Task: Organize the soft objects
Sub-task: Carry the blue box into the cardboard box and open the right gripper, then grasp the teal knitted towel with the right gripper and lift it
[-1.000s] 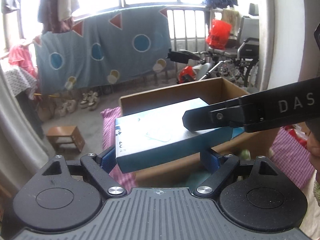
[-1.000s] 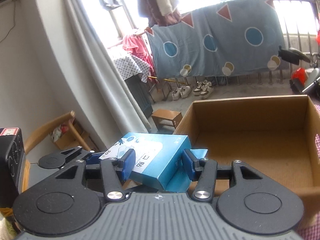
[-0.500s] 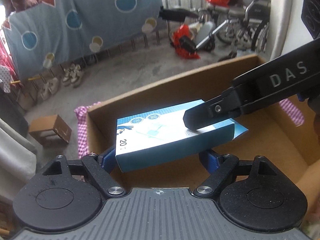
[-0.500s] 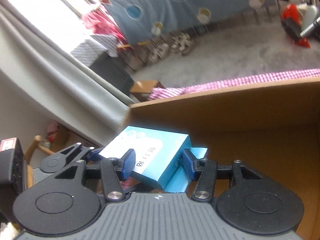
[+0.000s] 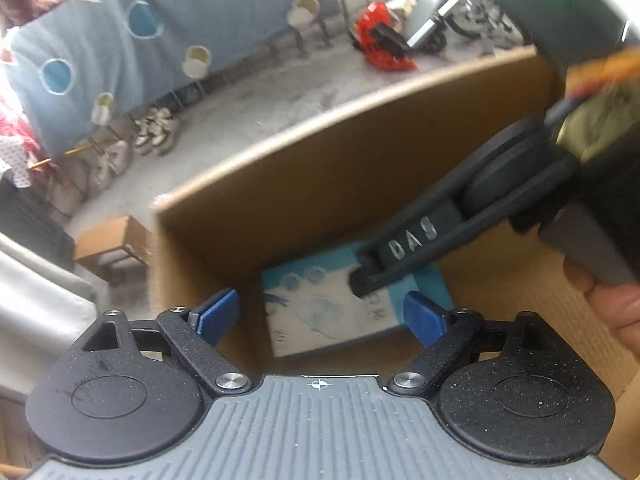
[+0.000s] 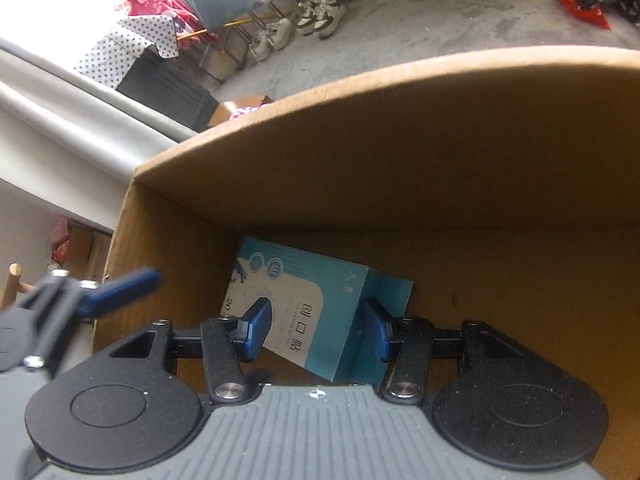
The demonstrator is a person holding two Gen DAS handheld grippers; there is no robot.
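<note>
- I see the cardboard box (image 6: 460,152) as the carrier here, brown walls rising on the far and left sides.
- On its bottom lies a blue carton (image 6: 304,304), close to the left wall (image 5: 336,312).
- Beyond it, I see the grey concrete floor (image 6: 440,24) carrying pale shoes (image 6: 320,16) and a small wooden stool (image 5: 116,244).

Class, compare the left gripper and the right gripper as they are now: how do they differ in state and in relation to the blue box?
The left gripper is open, fingers clear of the blue box; the right gripper is shut on it. The left sits behind the box; the right reaches it from the side. Both are lowered into the cardboard carton.
</note>
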